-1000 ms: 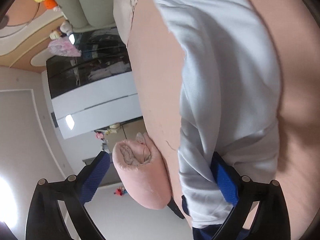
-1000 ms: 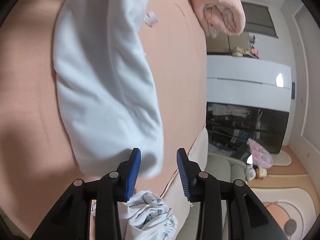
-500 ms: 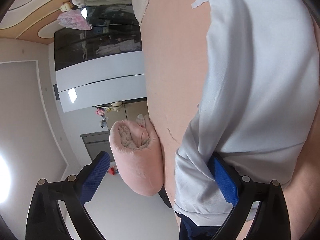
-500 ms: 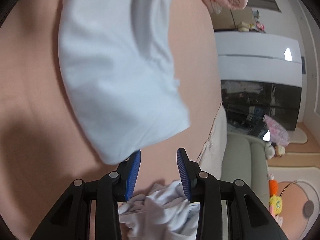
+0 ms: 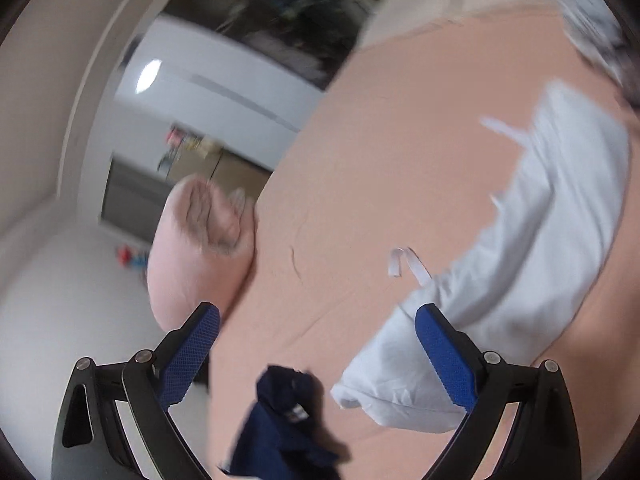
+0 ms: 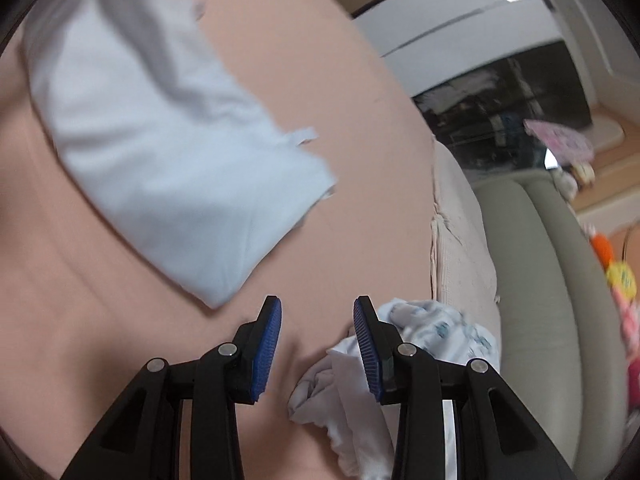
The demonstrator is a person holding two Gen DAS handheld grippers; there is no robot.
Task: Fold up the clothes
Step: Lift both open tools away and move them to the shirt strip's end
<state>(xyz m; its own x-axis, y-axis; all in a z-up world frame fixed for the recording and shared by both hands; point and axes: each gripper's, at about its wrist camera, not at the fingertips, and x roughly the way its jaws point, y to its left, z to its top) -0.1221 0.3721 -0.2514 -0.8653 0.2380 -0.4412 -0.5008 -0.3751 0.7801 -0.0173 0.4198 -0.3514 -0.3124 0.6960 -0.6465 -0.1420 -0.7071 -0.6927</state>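
Peach-pink bed sheet as work surface, spread flat, filling most of both views.

Pale blue garment: folded into a long band, lying flat on the sheet; white label tabs showing at its edge. In the left wrist view, one end of the same garment just behind the right-hand blue pad; contact with the pad not clear.

Left gripper: jaws wide apart, nothing pinched between them.

Right gripper: jaws partly open, bare sheet in the gap, nothing gripped; clear of the folded garment's corner.

Navy garment: crumpled, at the lower edge of the left wrist view, near the bed's edge.

White printed garment: rumpled heap, beside and behind the right gripper's right-hand finger, near the bed's edge.

Pink rolled quilt: at the bed's far edge.

Background, blurred: white cabinet with dark glass front; grey-green sofa beside the bed; toys on the floor.
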